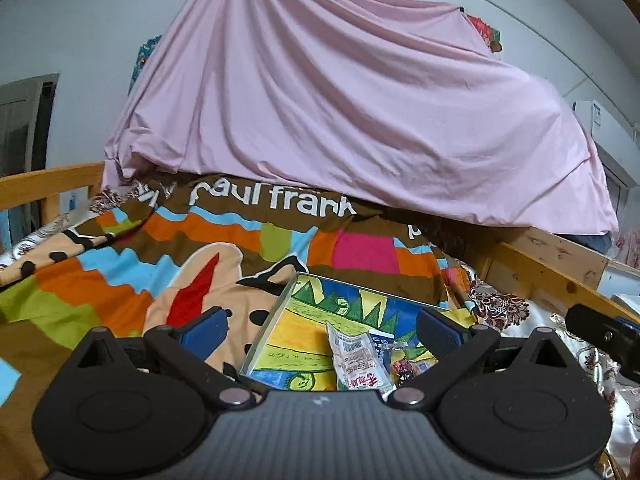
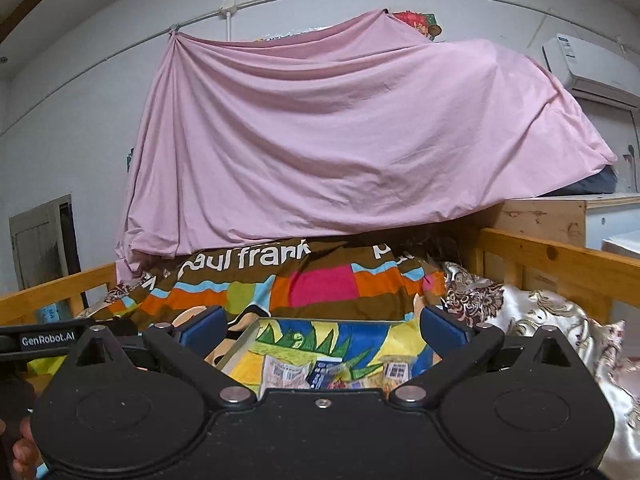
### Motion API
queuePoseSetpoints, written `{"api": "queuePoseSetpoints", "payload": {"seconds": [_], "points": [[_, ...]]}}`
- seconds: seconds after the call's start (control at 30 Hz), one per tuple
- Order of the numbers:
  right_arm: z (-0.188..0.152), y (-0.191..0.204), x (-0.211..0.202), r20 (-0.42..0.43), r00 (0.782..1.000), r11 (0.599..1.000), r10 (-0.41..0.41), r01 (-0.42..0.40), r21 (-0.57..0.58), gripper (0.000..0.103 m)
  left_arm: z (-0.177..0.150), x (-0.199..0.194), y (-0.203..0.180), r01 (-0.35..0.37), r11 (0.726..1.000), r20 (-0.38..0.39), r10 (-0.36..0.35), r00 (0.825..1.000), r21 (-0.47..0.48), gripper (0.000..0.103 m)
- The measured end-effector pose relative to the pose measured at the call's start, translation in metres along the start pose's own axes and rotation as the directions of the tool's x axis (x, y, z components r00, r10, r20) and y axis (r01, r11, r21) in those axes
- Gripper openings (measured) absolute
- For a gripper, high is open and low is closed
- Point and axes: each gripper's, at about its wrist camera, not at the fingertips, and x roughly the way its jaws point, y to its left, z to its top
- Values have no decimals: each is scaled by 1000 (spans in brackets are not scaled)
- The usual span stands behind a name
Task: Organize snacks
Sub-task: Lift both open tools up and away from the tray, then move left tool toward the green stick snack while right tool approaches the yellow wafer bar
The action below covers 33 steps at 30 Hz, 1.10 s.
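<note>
Left gripper (image 1: 322, 328) low in the frame, level, pointed across the bed, blue-padded fingers (image 1: 206, 330) spread wide with nothing between them. Right gripper (image 2: 322, 330) posed the same way at the bottom of its own view, pads (image 2: 440, 330) wide apart and empty. In the left wrist view, a dark bit of the other device poking in at the right edge; in the right wrist view, a black bar marked GenRobot.AI at the left edge, with fingertips of a hand (image 2: 22, 446) at lower left.

Just ahead of both, lower centre: a shallow tray (image 1: 266, 332) with a bright drawn lining of yellow, green and blue. Inside it, snack packets (image 1: 358, 362) heaped at the near right, one pale wrapper with a barcode on top, a small blue-and-white pack just beside it; seen in the right wrist view as a row of packets (image 2: 286, 374) along the near edge, partly hidden by the gripper body.

Tray resting on a colourful quilt (image 1: 132, 276) lettered "paul frank". Behind, filling the upper half, a draped pink sheet (image 1: 340, 112). Wooden bed rail (image 2: 560, 256) at right, floral satin fabric (image 2: 540, 320) beside it. Air conditioner (image 2: 588, 64) at upper right on the wall.
</note>
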Motion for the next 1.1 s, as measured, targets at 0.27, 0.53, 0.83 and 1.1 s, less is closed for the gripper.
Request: {"api": "queuePoseSetpoints", "payload": {"seconds": [0.27, 0.53, 0.83, 1.1], "points": [[-17, 6, -45, -9, 999, 999, -34, 34, -13, 102, -10, -46, 1, 20, 1000, 24, -21, 999, 11, 103], [-41, 19, -74, -52, 998, 999, -34, 32, -36, 102, -34, -82, 7, 10, 999, 8, -10, 1000, 32, 103], [-66, 29, -90, -118, 992, 997, -39, 31, -71, 102, -50, -106, 18, -20, 1000, -25, 21, 999, 16, 103], [-79, 41, -83, -177, 984, 996, -31, 15, -93, 102, -71, -103, 32, -41, 999, -102, 44, 994, 26, 103]]}}
